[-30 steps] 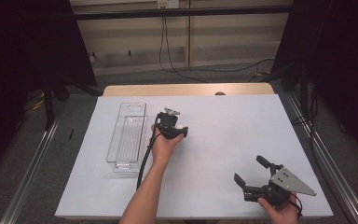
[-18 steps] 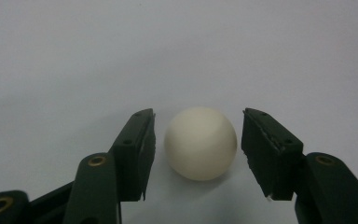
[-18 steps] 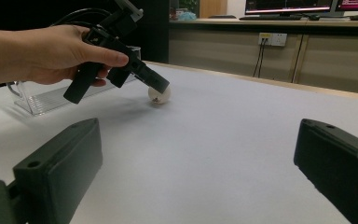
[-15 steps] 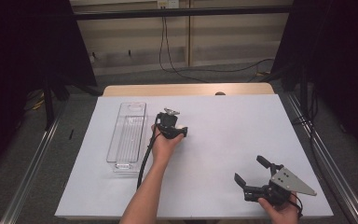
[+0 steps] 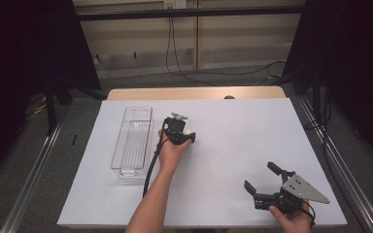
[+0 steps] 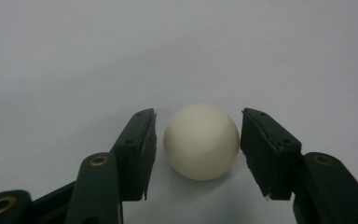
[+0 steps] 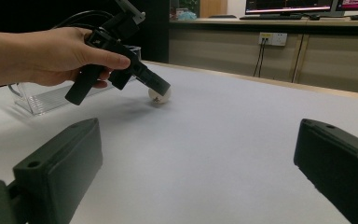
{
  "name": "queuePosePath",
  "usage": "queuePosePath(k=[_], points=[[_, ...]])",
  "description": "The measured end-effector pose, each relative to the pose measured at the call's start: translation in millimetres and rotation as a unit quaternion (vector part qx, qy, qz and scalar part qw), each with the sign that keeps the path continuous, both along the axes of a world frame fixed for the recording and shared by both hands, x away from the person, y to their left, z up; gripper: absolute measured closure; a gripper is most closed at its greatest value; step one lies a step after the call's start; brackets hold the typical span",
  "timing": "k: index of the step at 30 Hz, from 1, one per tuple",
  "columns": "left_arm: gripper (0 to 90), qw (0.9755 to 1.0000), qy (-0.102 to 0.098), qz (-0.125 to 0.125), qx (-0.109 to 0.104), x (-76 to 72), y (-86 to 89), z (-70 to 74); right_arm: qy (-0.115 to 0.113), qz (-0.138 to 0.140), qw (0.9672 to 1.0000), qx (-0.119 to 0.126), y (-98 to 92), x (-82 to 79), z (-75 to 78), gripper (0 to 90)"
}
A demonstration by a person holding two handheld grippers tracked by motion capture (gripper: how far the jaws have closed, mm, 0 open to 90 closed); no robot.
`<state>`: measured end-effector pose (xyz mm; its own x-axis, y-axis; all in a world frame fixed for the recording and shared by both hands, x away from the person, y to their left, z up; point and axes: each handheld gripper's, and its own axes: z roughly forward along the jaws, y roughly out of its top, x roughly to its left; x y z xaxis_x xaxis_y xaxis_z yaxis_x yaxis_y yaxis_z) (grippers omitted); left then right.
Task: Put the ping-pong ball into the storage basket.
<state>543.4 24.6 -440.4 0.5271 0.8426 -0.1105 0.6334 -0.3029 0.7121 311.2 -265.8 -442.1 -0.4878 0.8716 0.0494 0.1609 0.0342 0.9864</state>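
A cream ball (image 6: 200,147) rests on the white table (image 5: 238,126), between the two black jaws of my left gripper (image 6: 199,122). Those jaws have just been closing around it. A thin gap still shows on each side, narrower on the right. In the high view the left gripper (image 5: 188,138) sits mid-table, pointing down and right, with a hand around it. The right gripper view shows the same ball (image 7: 160,95) at that gripper's tip. My right gripper (image 5: 259,175) lies near the front right edge, open, with nothing between its jaws (image 7: 196,158).
A long clear plastic tray (image 5: 135,141) lies just left of the left hand, also visible as the clear tray (image 7: 39,100). A black cable (image 5: 151,165) trails along the forearm. Metal rails run along both sides of the table.
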Motion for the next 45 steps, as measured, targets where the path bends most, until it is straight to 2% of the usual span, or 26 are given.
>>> queuePosePath(k=[10, 17, 19, 23, 27, 28, 29, 32, 33, 36, 37, 38, 40, 42, 43, 44, 45], points=[[47.5, 1.0000, 0.003, -0.003, 0.008, 1.6, 0.8, -2.2, 0.000, 0.000, 1.0000, -0.001, -0.4, 0.1, -0.3, 0.8], [50.5, 0.9999, 0.006, -0.004, 0.008, 1.7, 0.4, -2.7, 0.000, 0.000, 1.0000, -0.001, -0.5, 0.1, -0.3, 0.8], [50.8, 1.0000, 0.008, -0.004, 0.003, 2.0, 0.7, -2.8, 0.000, 0.000, 1.0000, -0.001, -0.4, 0.0, -0.1, 0.8], [51.0, 0.9998, 0.011, -0.007, 0.011, 2.2, 2.6, -1.9, 0.000, -0.003, 1.0000, -0.001, -0.5, 0.0, -0.1, 0.8], [51.1, 0.9999, 0.009, -0.004, 0.011, 2.1, 3.0, -2.0, 0.000, 0.003, 1.0000, -0.002, -0.5, -0.2, 0.0, 0.8], [51.1, 0.9999, 0.010, -0.004, 0.003, 2.1, 2.7, -2.2, 0.000, 0.001, 1.0000, 0.000, -0.3, -0.1, 0.0, 0.8], [51.1, 0.9998, 0.008, -0.008, 0.013, 2.3, 4.6, -1.2, 0.000, 0.003, 1.0000, -0.001, -0.4, -0.1, 0.0, 0.8], [51.2, 0.9999, 0.009, -0.007, 0.006, 1.9, 6.0, 0.6, -0.001, -0.001, 1.0000, -0.001, -0.1, 0.2, -0.2, 0.8], [51.2, 0.9998, 0.011, -0.007, 0.012, 1.9, 7.2, 2.5, -0.001, 0.000, 1.0000, -0.001, 0.0, 0.3, -0.3, 0.8], [51.2, 0.9999, 0.012, -0.002, 0.007, 1.2, 9.0, 4.1, 0.000, 0.001, 1.0000, -0.003, 0.3, 0.0, -0.2, 0.8], [51.2, 0.9999, 0.013, 0.004, -0.003, 0.9, 8.3, 4.3, 0.001, 0.002, 1.0000, -0.002, 0.4, -0.1, -0.1, 0.8], [51.2, 0.9999, 0.012, -0.002, 0.004, 1.1, 10.1, 5.5, 0.002, 0.003, 1.0000, -0.003, 0.3, -0.2, 0.0, 0.8], [51.2, 0.9999, 0.015, -0.006, -0.001, 0.9, 12.0, 7.4, 0.000, 0.001, 1.0000, -0.003, 0.9, -0.1, -0.1, 0.8], [51.2, 0.9997, 0.015, -0.011, 0.015, 1.6, 13.2, 10.3, 0.000, 0.001, 1.0000, -0.003, 1.1, 0.0, 0.0, 0.8], [51.2, 0.9999, 0.013, -0.001, 0.005, 1.2, 11.3, 11.2, 0.000, -0.002, 1.0000, -0.001, 1.5, 0.0, 0.0, 0.8], [51.2, 0.9998, 0.014, -0.012, 0.012, 1.9, 13.6, 13.8, 0.000, -0.001, 1.0000, -0.001, 1.5, 0.0, -0.1, 0.8], [51.2, 0.9998, 0.016, -0.012, 0.009, 2.0, 13.7, 15.8, -0.001, -0.001, 1.0000, -0.001, 1.6, 0.2, -0.1, 0.8]])
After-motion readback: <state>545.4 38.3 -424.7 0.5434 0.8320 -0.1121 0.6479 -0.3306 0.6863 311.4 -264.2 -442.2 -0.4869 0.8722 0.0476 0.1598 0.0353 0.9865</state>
